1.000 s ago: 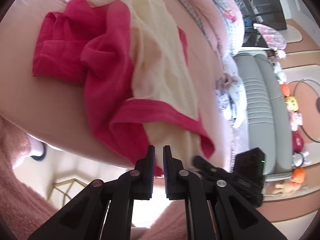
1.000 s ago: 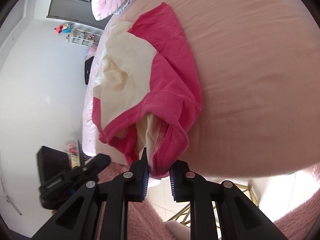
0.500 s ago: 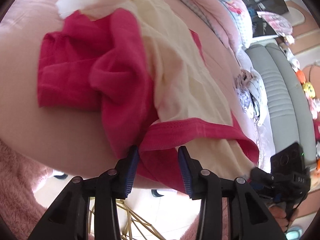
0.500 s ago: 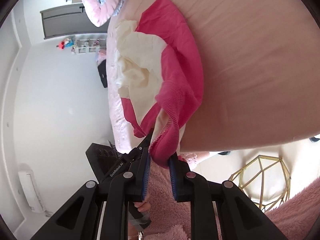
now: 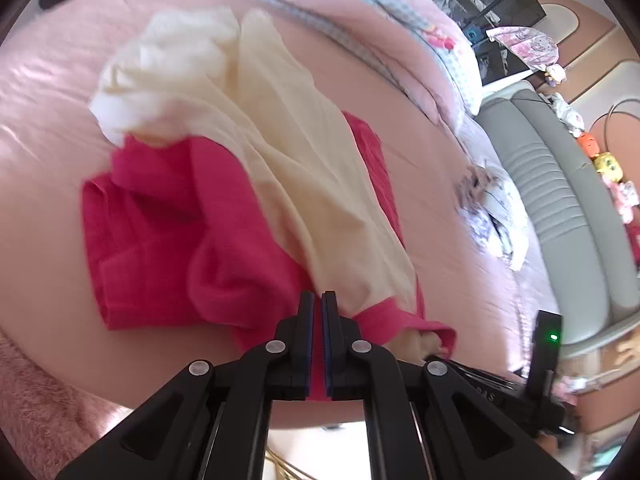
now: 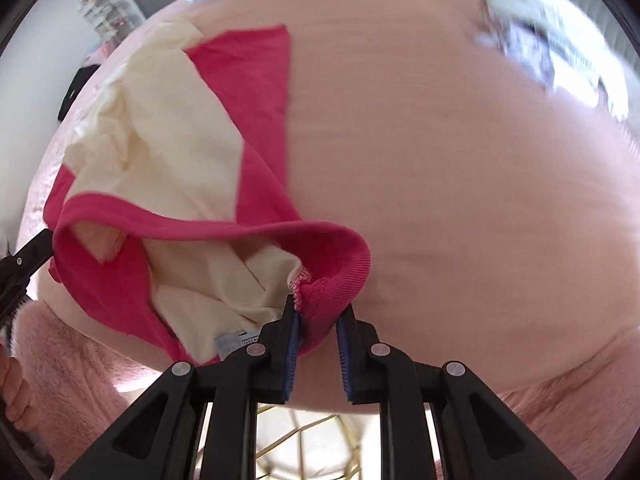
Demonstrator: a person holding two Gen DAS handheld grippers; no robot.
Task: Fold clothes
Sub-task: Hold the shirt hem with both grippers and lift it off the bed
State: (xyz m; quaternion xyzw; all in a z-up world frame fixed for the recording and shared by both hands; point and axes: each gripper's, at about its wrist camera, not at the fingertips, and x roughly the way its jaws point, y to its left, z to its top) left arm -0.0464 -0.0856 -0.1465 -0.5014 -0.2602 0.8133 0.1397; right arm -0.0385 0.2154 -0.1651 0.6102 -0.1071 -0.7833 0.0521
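Lying crumpled on the pink bedsheet (image 6: 460,152), the pink-and-cream knit garment (image 5: 168,224) has its ribbed pink hem at the near edge, pulled out between 2 grippers. The right gripper (image 6: 318,320) clamps the hem's right corner, fabric bunched between its blue pads. The left gripper (image 5: 317,312) looks pressed nearly shut at the hem's left end, seemingly pinching cloth. I'd judge this the spreading-out stage; next calls for drawing the hem taut and laying the garment flat.
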